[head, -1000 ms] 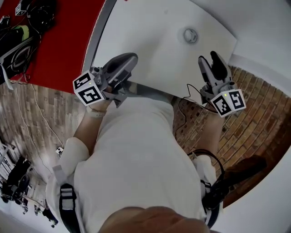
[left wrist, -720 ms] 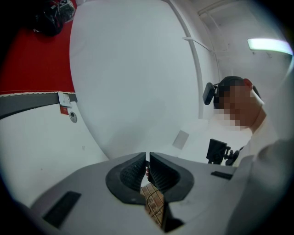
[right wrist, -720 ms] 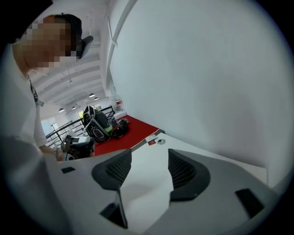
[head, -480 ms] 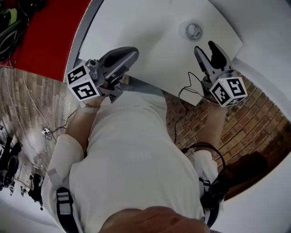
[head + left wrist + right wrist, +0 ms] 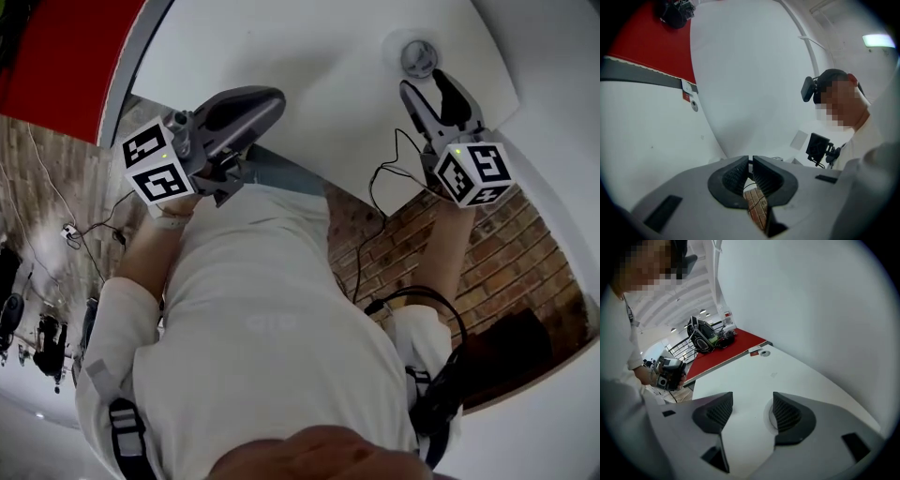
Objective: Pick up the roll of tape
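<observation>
The roll of tape (image 5: 419, 58), a small pale ring, lies flat on the white table (image 5: 319, 56) near its far right corner. My right gripper (image 5: 430, 89) hovers just short of it, tilted down. Its jaws are opening and hold nothing. In the right gripper view, the tape roll (image 5: 769, 417) peeks out beside the right pad, below the right gripper (image 5: 750, 411). My left gripper (image 5: 265, 97) points level over the table's near edge. In the left gripper view, the left gripper (image 5: 751, 172) has its pads almost together with nothing between them.
A red floor area (image 5: 56, 47) lies left of the table, with bags (image 5: 703, 336) on it farther off. Brick-patterned floor (image 5: 525, 253) runs under the near edge. A black cable (image 5: 375, 187) hangs by my right arm. A white wall (image 5: 811, 310) rises behind the table.
Both grippers have come down toward the table. The right gripper has tilted downward and drawn closer to the tape roll, with its jaws spread wider.
</observation>
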